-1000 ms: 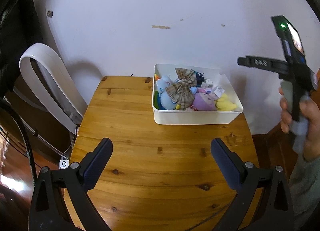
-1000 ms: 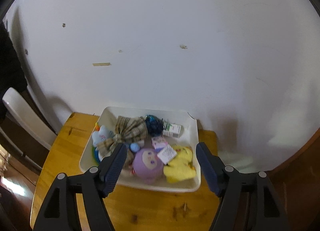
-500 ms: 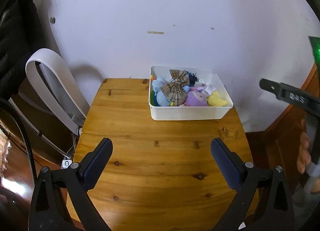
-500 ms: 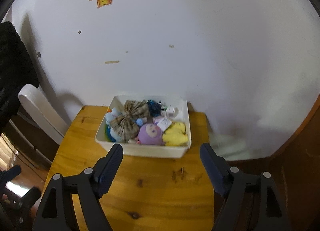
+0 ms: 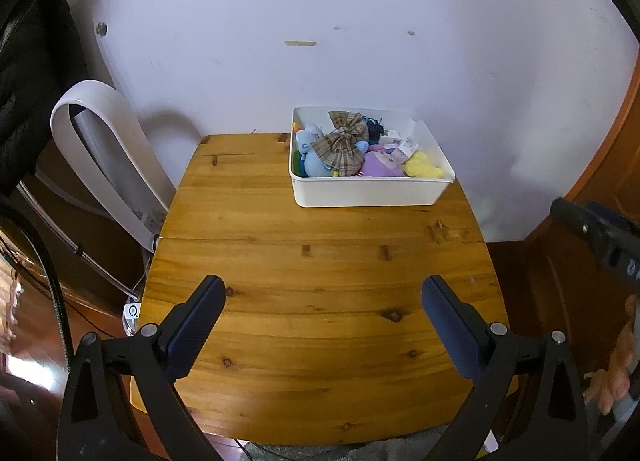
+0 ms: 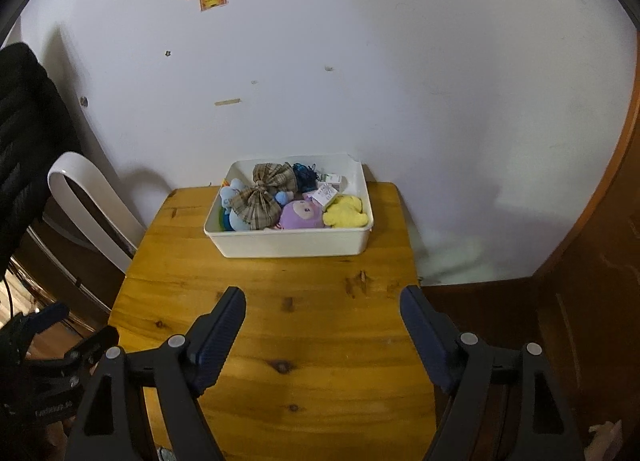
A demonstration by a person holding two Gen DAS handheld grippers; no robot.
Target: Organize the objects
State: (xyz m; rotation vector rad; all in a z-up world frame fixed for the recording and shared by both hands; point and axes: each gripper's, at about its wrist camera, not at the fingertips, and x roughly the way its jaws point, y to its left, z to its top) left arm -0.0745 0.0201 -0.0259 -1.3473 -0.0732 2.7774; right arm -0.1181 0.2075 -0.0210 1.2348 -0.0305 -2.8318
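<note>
A white bin (image 6: pixel 294 243) is sitting at the far end of a wooden table (image 6: pixel 280 341), close to the white wall (image 6: pixel 360 81) and nearer the table's right edge than its left. It is holding a heap of soft things: a plaid bow (image 6: pixel 262 195) is lying on top toward the bin's left, a blue plush (image 6: pixel 230 201) is showing at the bin's left wall, a purple plush (image 6: pixel 301 215) is resting against the bin's near wall, and a yellow plush (image 6: pixel 345 212) is filling the bin's near right corner. A dark blue tangle (image 6: pixel 304 175) and a small box (image 6: pixel 331 180) are lying toward the bin's back wall; what they are cannot be told. From the bin forward the tabletop is lying bare to its near edge. Both grippers are hanging over that open stretch, well short of the bin. The left gripper (image 5: pixel 322 325) is holding its jaws wide apart with nothing between them. The right gripper (image 6: pixel 322 335) has just been opening its jaws, which are standing wide with only bare wood between them. Left of the bin, past the table's edge, a white curved frame (image 5: pixel 104 149) is leaning beside the wall, and a dark garment (image 6: pixel 24 133) is hanging beyond it. Right of the bin, wooden panelling (image 6: pixel 600 281) is rising off the table's right side.
</note>
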